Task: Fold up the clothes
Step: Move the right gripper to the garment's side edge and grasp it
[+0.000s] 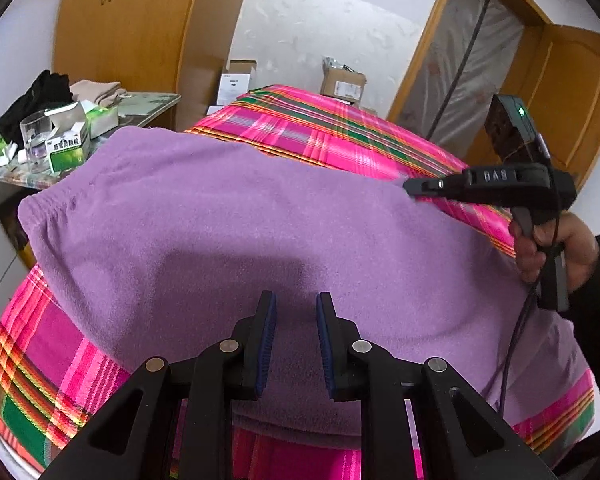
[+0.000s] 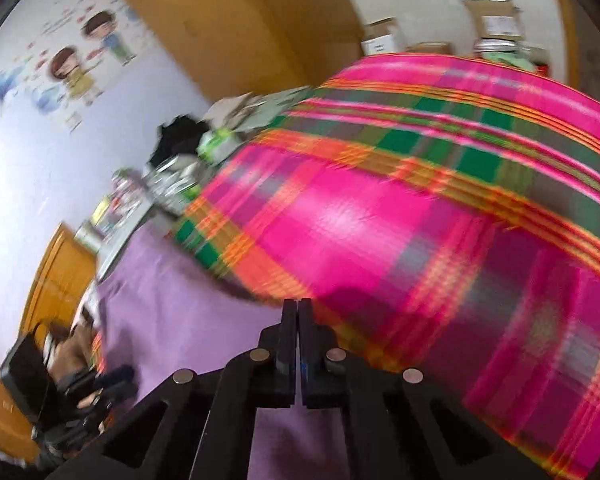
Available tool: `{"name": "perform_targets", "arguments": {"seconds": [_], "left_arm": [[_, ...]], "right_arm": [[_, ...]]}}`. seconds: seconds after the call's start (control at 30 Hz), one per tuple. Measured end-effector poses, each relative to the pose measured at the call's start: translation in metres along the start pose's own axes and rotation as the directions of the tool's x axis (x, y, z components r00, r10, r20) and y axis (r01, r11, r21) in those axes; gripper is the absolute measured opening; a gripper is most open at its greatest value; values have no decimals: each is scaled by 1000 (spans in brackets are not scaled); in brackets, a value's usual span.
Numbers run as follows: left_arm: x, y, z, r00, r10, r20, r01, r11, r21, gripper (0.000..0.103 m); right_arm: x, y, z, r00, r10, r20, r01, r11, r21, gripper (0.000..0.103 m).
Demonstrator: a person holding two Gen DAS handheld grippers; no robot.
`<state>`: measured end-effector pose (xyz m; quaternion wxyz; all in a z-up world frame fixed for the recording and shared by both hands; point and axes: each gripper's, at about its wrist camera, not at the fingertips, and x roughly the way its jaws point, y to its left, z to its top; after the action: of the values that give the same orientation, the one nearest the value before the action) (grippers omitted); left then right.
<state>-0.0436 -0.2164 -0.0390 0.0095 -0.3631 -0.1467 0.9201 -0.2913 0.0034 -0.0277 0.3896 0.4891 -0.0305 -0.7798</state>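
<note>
On plaid bedspread [image 1: 340, 128]: purple garment [image 1: 220, 220] lies spread flat, ready for folding. Left gripper [image 1: 296, 344] hovers over near hem, jaws narrowly apart, empty. Right gripper [image 2: 299, 344] pressed closed, nothing visibly pinched, at garment's far edge, likely smoothing.

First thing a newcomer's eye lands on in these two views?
The purple garment, spread flat across the loud pink, green and orange plaid bedcover, fills the left wrist view. Next, the left gripper, jaws apart and empty over the cloth, with the right gripper reaching in at the garment's right edge. The cluttered side table sits far left.
</note>
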Motion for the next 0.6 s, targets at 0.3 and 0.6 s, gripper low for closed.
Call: {"name": "perform_targets", "arguments": {"seconds": [0.3,0.6], "left_arm": [[-3,0,0,1000,12,-2,-12,1000,7,21],[-22,58,7,981,192,22,-188,975,-115,21]], "right_arm": [[-75,33,-51,994,44,101,-31,992,-122,4],[-69,46,-131,996,-37,-77,23,984,-175,16]]}}
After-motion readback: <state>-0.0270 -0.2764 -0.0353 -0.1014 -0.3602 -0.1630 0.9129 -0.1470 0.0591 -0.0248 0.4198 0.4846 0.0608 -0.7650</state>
